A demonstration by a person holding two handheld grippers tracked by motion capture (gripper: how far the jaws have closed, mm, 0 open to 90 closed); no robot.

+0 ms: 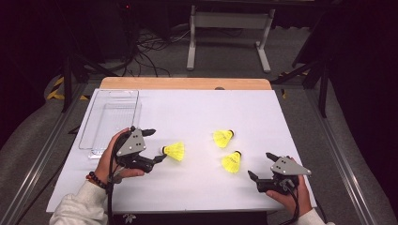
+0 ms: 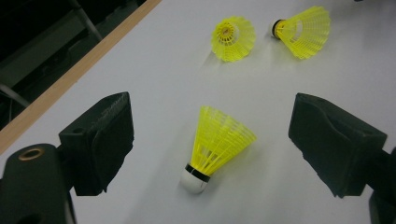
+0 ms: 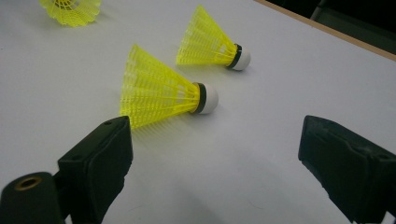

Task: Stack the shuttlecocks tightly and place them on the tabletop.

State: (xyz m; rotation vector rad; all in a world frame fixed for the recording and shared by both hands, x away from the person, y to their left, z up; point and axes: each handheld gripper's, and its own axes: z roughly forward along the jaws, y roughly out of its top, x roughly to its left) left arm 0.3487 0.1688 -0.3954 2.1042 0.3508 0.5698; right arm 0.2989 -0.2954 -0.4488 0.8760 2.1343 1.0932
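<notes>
Three shuttlecocks loose on table (image 1: 197, 187); left gripper (image 1: 157, 146) wide, straddling nearest shuttlecock (image 2: 217, 144), likely for pickup; right gripper (image 1: 262, 166) wide, empty.

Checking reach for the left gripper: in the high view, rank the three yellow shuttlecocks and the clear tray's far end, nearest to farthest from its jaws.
1. Left shuttlecock, at the left gripper jaw tips.
2. Upper shuttlecock, mid-table.
3. Lower shuttlecock, toward the right gripper; close to the upper one.
4. Clear tray far end, back left.

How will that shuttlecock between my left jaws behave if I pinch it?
The shuttlecock lies on its side, so it may roll in an arc. Its thin yellow mesh skirt probably flexes; it looks very light. The left gripper stands open around it.
</notes>
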